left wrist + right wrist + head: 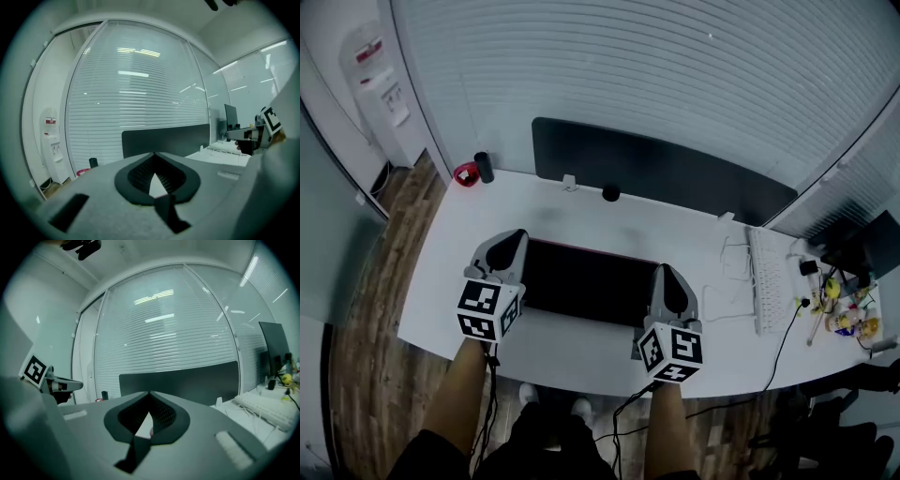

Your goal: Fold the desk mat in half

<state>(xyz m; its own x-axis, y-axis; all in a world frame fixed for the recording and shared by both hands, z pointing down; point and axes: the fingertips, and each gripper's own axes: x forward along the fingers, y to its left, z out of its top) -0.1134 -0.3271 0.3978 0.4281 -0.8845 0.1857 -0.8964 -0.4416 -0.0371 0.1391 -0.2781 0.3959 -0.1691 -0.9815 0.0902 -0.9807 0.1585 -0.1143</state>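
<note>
Desk mat (581, 281), thin, black, rectangular, lies flat on the white worktop (581, 214) between the left tongs (516, 236) and right tongs (665, 270), both closed tight; likely light, floppy, best pinched at near corners.

Head view: dim, even overhead light; faint shadows on desk (572, 211); edges bowed, corners dark. Gripper views: fisheye circle, teal cast (strip-light glare on blinds (136, 75)); left gripper (153, 154) body blurred.

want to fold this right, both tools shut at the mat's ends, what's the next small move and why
Probably lift both slightly to test the grip: left tool and right tool are shut at the side edges of the flat desk mat.
</note>
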